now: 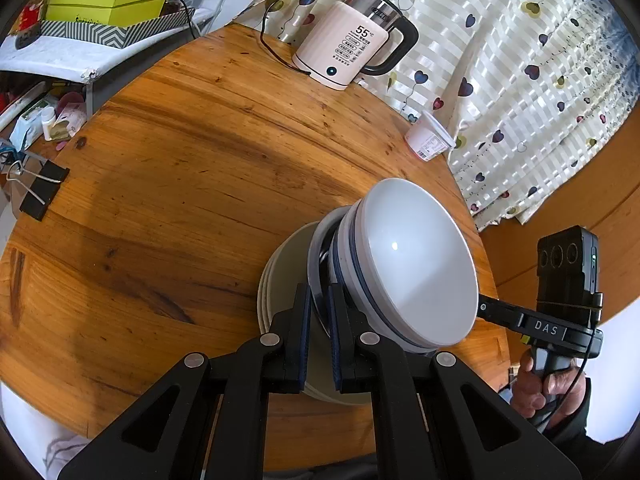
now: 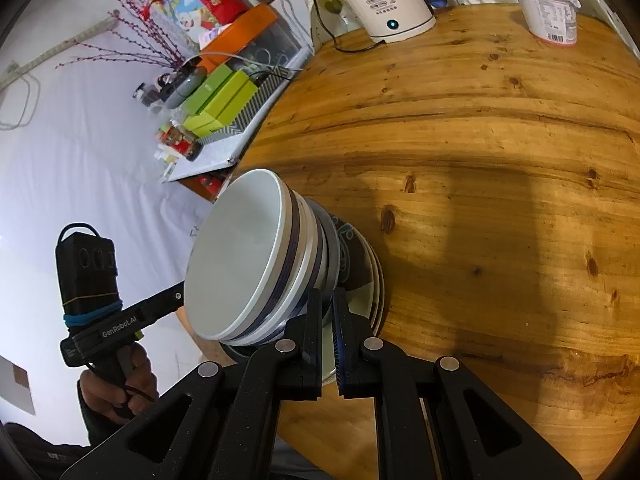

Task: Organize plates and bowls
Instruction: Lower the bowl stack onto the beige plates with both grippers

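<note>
Both-handed | left gripper (image 1: 320, 332), right gripper (image 2: 327, 336) angled down | jaws seemingly clenched on plate rim (image 1: 280, 280)

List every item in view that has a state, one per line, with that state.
Left gripper: shut on a plate rim in the stack.
Right gripper: shut on a plate rim in the stack.
Bowls: nested together on the plates.
Plates: stacked beneath the bowls.
Kettle: on its base, display reading 55.
Yogurt cup: upright, lid on.
Binder clip: clamped on the table edge.
</note>
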{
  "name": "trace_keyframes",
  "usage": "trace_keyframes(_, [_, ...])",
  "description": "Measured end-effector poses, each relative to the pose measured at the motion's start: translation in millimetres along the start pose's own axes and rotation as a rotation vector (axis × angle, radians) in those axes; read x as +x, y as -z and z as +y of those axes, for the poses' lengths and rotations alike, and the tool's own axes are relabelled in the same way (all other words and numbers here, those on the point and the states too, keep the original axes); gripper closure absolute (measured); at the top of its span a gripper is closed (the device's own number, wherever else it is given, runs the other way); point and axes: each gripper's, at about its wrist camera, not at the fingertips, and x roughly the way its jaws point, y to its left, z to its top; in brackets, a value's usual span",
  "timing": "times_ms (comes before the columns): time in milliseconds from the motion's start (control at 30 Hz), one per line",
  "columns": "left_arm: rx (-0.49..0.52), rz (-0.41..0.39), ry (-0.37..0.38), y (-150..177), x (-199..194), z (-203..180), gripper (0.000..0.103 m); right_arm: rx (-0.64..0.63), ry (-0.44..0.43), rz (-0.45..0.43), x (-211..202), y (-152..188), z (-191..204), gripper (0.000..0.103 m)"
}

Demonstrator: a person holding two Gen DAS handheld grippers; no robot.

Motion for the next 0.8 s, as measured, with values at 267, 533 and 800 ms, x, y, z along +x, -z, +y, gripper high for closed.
trace_keyframes(267, [-0.004, -0.002, 0.007, -0.7, -0.1, -0.2, 0.096, 0.007, -0.008, 0.001, 0.5, 0.7, -0.2, 0.095])
trace_keyframes(533, [0.0, -0.003, 0.0, -1.9, 0.1, -0.7, 0.095, 0.015, -0.021, 0.003, 0.1, 4.3, -2.4, 0.095])
trace_keyframes(800, [0.013, -0.012, -0.022, 2.1, -2.1, -4.7, 0.093, 0.016, -0.011, 0.002, -2.6, 9.6, -3.5, 0.095])
